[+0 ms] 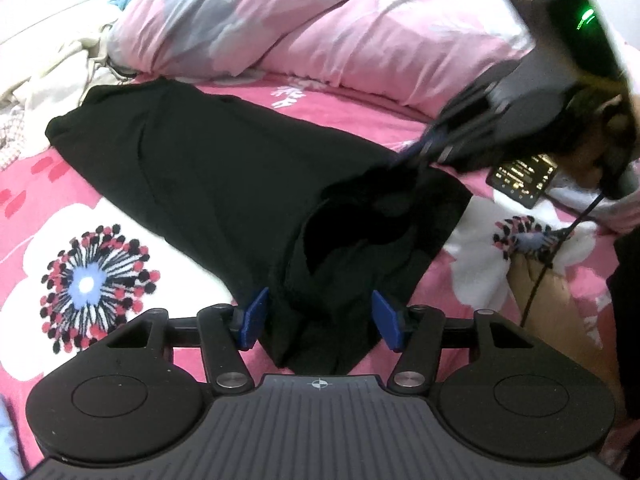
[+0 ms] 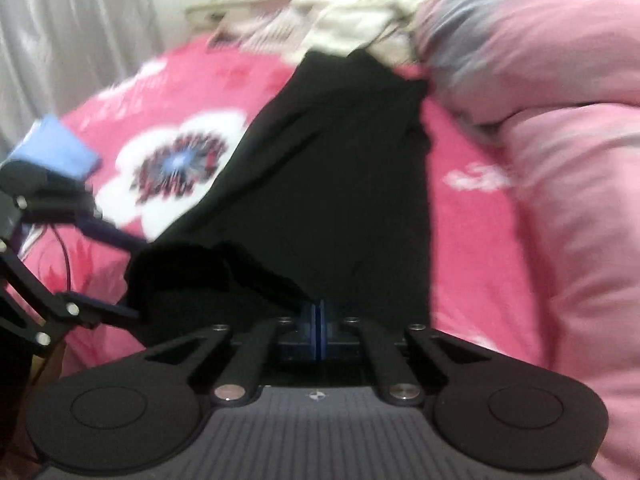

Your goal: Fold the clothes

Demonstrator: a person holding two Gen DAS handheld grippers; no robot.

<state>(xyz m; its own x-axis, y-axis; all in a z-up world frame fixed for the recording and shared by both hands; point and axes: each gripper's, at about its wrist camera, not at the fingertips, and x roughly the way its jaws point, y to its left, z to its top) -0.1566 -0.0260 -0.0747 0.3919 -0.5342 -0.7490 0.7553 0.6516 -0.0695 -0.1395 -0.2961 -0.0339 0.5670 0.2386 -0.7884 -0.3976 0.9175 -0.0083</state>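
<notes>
Your left gripper [image 1: 320, 320] sits spread wide around the black garment [image 1: 224, 168], bottom center; your right gripper [image 2: 319, 330] is clamped on its near edge. The garment runs up mid-frame across the pink floral bedsheet [image 1: 80, 208]. Phone [image 1: 522, 176] text is unreadable. Pink duvet [image 1: 320, 28] up top.

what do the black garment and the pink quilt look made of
Black garment: soft matte fabric, probably a thin knit; it drapes limply and shows no sheen. Pink quilt: smooth printed woven cloth, probably cotton, over padding; it puffs up in rounded folds.
</notes>
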